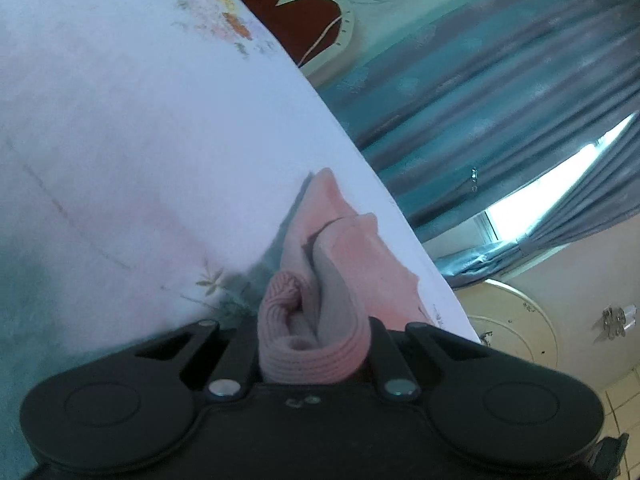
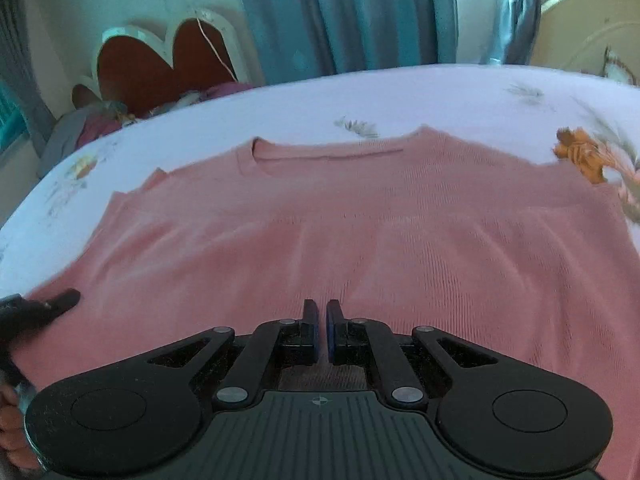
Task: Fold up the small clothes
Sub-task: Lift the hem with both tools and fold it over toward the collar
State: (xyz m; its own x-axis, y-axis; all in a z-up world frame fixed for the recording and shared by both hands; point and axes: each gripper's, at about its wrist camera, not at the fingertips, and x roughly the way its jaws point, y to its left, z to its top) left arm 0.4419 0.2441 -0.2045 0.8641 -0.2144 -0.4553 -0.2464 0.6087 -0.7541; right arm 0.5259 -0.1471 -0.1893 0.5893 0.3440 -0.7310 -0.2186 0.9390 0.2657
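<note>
Looking along our left hand-held gripper (image 1: 312,344), we see it clenched on a bunched ribbed edge of the pink sweater (image 1: 320,280); the knit fills the space between the black linkages and hides the fingertips, and a fold of it rises ahead over the white flowered sheet (image 1: 120,120) that covers the bed. That view is tilted, so the sheet's edge runs slantwise, with blue-grey curtains (image 1: 500,80) and a bright strip of window (image 1: 560,176) beyond it.

From the right wrist view the sweater (image 2: 340,220) lies spread nearly flat on the sheet (image 2: 360,100), neckline away from us, its near part reaching under our right hand-held gripper (image 2: 322,312). The two fingers with blue pads stand almost together, only a thin slit between them, and we see no cloth pinched in that slit; they hang just above the knit, and we cannot tell whether the tips touch it. At the lower left edge of that view the black tip of the left hand-held gripper (image 2: 48,304) sits at the sweater's left edge, with a bit of a hand (image 2: 12,432) below it. Behind the bed stand a heart-shaped red board with a pale rim (image 2: 160,64) and the curtains (image 2: 340,16)
</note>
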